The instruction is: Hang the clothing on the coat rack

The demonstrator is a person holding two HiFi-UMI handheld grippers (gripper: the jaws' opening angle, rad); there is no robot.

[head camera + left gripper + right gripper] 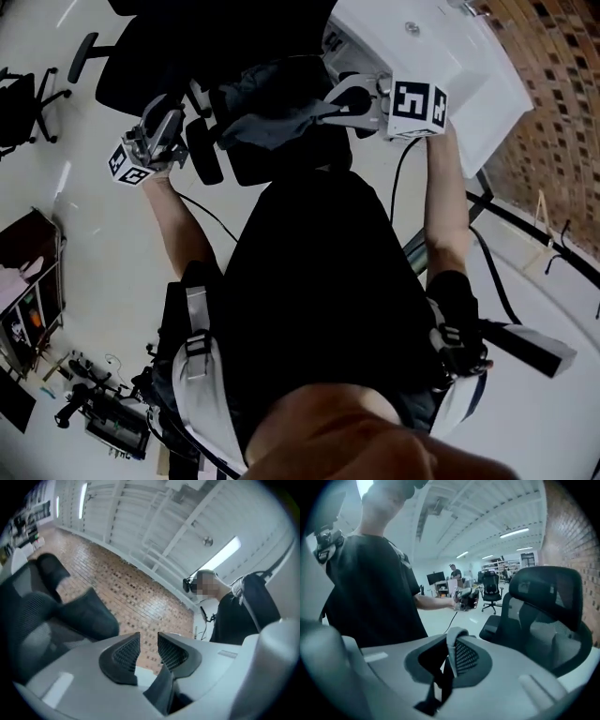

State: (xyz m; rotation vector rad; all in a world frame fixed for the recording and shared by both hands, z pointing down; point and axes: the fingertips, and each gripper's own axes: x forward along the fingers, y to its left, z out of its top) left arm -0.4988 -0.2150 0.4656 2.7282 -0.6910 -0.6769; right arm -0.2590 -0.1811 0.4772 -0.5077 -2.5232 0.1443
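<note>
A dark grey garment lies bunched on a black office chair in front of me. My right gripper comes in from the right and is shut on the garment's edge. In the right gripper view the jaws pinch a grey fold of fabric, with a dark strip hanging below. My left gripper sits at the garment's left end. In the left gripper view its jaws stand apart, and brick wall shows through the gap. A dark strip of fabric lies low between them.
A white table stands at the upper right, against a brick wall. Another office chair is at the far left, with a cart and camera gear on the floor. Cables trail from both grippers.
</note>
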